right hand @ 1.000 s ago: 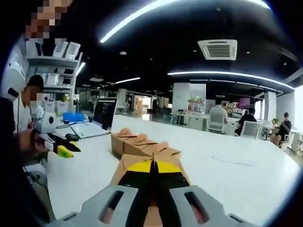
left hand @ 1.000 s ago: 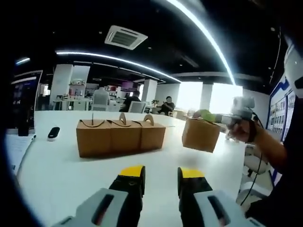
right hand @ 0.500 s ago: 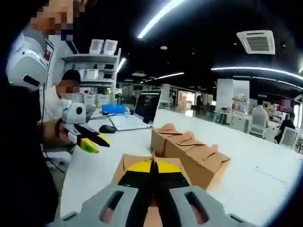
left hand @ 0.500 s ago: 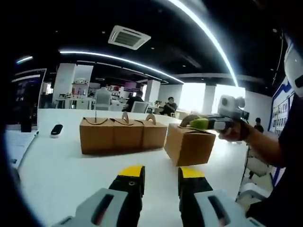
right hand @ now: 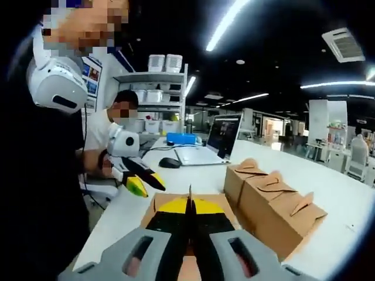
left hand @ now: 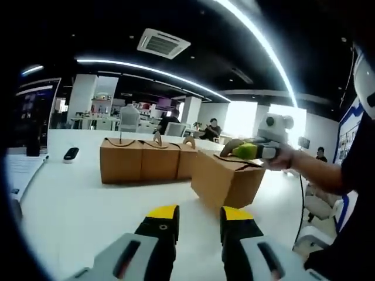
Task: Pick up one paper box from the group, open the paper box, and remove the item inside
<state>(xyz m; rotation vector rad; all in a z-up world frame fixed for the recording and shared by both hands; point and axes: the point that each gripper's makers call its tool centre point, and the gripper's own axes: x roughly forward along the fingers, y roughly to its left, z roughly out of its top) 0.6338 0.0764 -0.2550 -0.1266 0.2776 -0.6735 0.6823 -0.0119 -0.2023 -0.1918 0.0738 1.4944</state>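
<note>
Paper box [left hand: 225, 178], brown cardboard, right gripper [left hand: 237, 151] clamped

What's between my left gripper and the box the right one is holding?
Bare white table in the left gripper view: the left gripper, open, faces the held paper box with nothing between; the right gripper is clamped on its top.

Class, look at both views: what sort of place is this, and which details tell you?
Probably an open-plan office or lab: a long white table, an open laptop with a mouse, shelves of storage bins, and a ceiling air-conditioning vent.
</note>
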